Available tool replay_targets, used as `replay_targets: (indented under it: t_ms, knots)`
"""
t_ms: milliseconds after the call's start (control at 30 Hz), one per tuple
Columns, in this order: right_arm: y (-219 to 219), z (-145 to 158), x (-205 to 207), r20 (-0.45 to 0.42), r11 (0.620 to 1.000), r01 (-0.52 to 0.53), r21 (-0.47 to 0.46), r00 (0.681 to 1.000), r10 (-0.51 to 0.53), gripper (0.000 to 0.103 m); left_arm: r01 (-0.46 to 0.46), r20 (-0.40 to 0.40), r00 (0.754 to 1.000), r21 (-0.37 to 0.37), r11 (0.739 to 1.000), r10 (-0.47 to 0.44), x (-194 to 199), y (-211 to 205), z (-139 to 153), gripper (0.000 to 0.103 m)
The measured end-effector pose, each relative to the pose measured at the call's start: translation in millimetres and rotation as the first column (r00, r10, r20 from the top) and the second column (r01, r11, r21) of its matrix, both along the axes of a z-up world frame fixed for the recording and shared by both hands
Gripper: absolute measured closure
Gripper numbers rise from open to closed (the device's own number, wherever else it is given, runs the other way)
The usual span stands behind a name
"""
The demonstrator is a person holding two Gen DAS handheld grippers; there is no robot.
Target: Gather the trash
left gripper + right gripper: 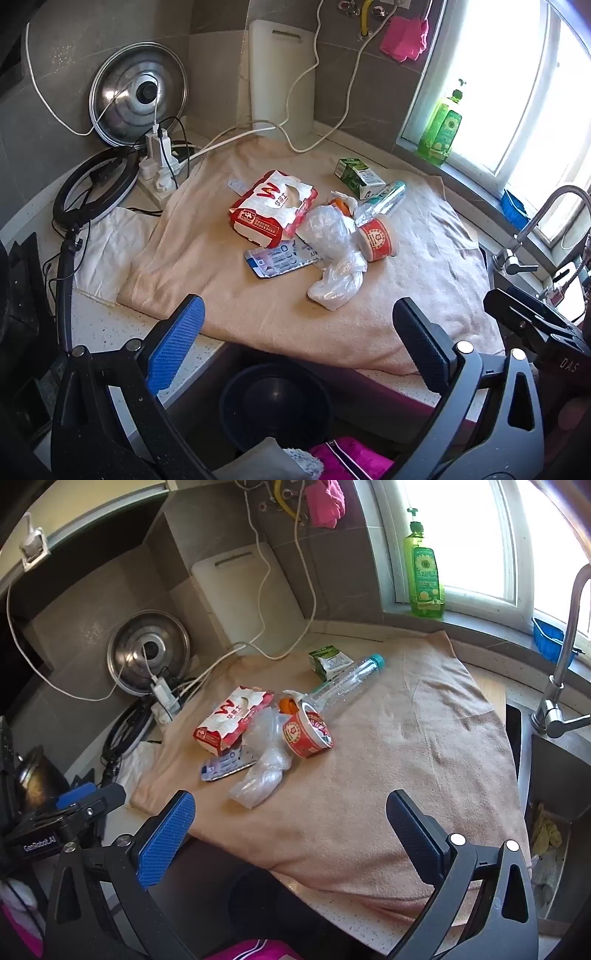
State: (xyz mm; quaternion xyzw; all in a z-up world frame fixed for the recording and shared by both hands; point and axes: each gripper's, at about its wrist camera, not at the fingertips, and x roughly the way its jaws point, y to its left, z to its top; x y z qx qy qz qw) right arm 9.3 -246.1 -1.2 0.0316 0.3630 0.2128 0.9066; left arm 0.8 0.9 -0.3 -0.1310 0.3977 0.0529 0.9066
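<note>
We look down from both wrist cameras, left and right, near the worktop's (96, 325) front edge, sharing the peach towel (229, 295) (406, 738).

The crumpled plastic bag (334, 254) covers part of the foil wrapper (275, 260) and most of an orange item (339, 204); print on the green carton (358, 177) is illegible.

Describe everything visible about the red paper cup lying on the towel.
The red paper cup is a short round tub, red with a pale printed emblem and a white rim. It lies tipped on its side on the beige towel, open mouth toward the right wrist camera; it looks empty. The clear plastic bottle lies just behind it, the crumpled clear plastic bag presses against its side, and something orange sits beside its rim. Neither tool touches it.
</note>
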Motion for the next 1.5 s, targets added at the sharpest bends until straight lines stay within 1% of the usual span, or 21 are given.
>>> replay_targets:
  t_ms: [100,133,200,367,400,667,1500]
  knots:
    - [-5.8,1.6,2.3,0.002,1.0,0.0,0.0,1.0,0.0,0.001,0.003,-0.001,1.0,-0.004,1.0,-0.003,2.3,2.1,0.7,0.0]
    - [-8.2,1.3,4.5,-0.006,1.0,0.002,0.005,1.0,-0.002,0.001,0.004,0.002,1.0,-0.002,1.0,-0.004,1.3,-0.3,6.4,0.0]
    - [4.8,2.6,5.5,-0.003,1.0,-0.001,-0.005,1.0,0.001,0.001,0.003,0.001,1.0,0.003,1.0,-0.003,3.1,-2.5,8.6,0.0]
    - [14.0,3.6,2.3,0.004,1.0,-0.005,-0.004,1.0,0.005,0.001,0.004,0.012,1.0,0.015,1.0,-0.004,0.0,-7.6,8.9,0.0]
    - [8.5,4.2,1.1,0.008,1.0,-0.016,-0.001,1.0,0.016,0.001,0.002,0.013,1.0,0.015,1.0,-0.002,-0.1,-7.9,8.8,0.0]
    - [3.6,4.4,3.6,0.005,1.0,-0.028,0.003,1.0,0.028,0.001,0.004,0.016,1.0,0.011,1.0,-0.004,-1.0,-8.9,8.2,0.0]
    - [7.9,-1.7,2.2,-0.012,0.999,-0.034,0.015,0.999,0.034,0.001,0.005,0.017,1.0,0.008,1.0,-0.005,-0.8,-12.7,8.0,0.0]
